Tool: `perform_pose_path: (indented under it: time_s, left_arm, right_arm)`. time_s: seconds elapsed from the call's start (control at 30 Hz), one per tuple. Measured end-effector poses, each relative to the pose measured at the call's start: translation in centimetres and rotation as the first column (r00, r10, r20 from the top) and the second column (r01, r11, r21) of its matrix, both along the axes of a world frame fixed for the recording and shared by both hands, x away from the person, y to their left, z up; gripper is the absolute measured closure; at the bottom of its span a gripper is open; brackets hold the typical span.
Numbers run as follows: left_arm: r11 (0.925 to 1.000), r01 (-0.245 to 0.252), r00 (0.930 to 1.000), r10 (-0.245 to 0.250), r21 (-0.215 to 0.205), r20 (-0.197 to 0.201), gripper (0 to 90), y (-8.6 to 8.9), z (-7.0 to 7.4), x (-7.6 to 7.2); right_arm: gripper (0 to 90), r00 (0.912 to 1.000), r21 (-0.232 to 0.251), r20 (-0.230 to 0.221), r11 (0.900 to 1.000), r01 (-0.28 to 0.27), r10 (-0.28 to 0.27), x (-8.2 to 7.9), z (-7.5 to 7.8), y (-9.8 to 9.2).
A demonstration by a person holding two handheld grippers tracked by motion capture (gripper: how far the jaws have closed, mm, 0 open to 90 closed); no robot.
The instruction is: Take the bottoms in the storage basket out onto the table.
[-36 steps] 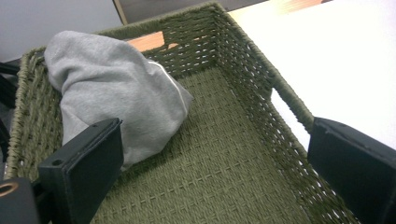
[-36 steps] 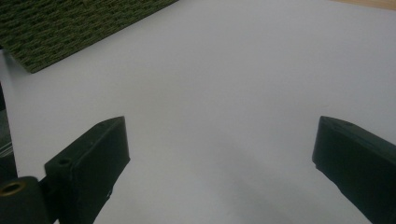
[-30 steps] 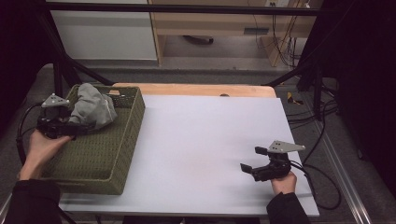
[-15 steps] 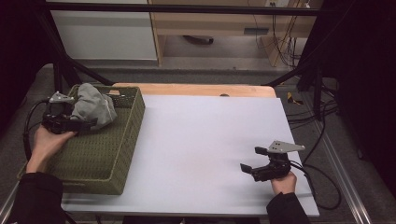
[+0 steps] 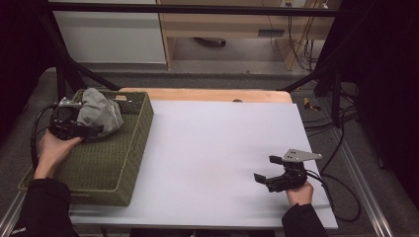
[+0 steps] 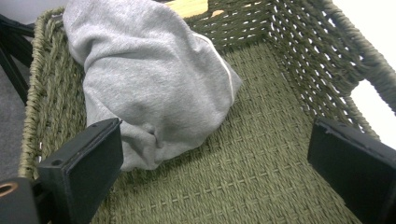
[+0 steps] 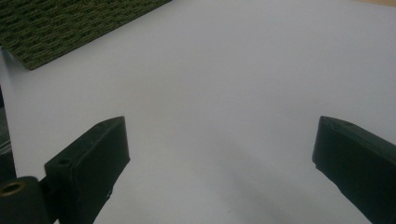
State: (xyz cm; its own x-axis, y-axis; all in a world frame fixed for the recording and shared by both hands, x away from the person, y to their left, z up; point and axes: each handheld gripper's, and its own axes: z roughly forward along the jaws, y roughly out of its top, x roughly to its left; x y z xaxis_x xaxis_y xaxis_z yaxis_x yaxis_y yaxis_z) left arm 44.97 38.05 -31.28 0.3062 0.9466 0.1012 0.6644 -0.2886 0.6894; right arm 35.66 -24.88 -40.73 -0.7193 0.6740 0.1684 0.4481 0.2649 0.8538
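Observation:
A grey cloth lies bunched in the far left corner of a green woven basket at the table's left. My left gripper hangs inside the basket just in front of the cloth, open. In the left gripper view the grey cloth rests on the basket floor, and my left gripper stands wide, its left jaw touching the cloth's edge. My right gripper sits low over the white table at the front right, open with nothing between its fingers. The right gripper faces bare tabletop.
A wooden strip runs along the table's far edge. Cables trail off the right side. In the right gripper view the basket's side shows at the top left, beyond the white surface.
My left gripper and hand have shifted slightly forward and right inside the basket, closer to the cloth. The right gripper has stayed still.

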Motion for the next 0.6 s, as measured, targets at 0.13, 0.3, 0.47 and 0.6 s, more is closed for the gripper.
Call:
perform_pose_path:
  time_s: [0.13, 0.3, 0.47, 0.6]
  left_arm:
    - [0.9998, -0.022, 0.9996, 0.022, -0.001, 0.017, 3.6, 0.2, -0.1, 0.4]
    - [0.9995, -0.028, 0.9995, 0.028, 0.013, 0.016, 3.6, 0.2, -0.2, 0.8]
    - [0.9990, -0.038, 0.9992, 0.038, 0.024, 0.013, 3.5, 0.1, -0.1, 1.3]
    - [0.9985, -0.048, 0.9988, 0.048, 0.026, 0.004, 3.2, 0.2, -0.2, 1.8]
  right_arm:
    - [4.4, 1.0000, 0.001, -0.003, 1.000, 0.002, -0.002, 0.0, 0.0, 0.1]
    - [4.5, 1.0000, 0.001, -0.001, 1.000, 0.001, -0.001, 0.0, 0.0, 0.0]
    - [4.4, 1.0000, 0.001, -0.002, 1.000, 0.003, -0.003, 0.0, 0.0, 0.0]
    - [4.5, 1.0000, -0.001, -0.001, 1.000, 0.002, -0.002, 0.0, 0.0, 0.0]
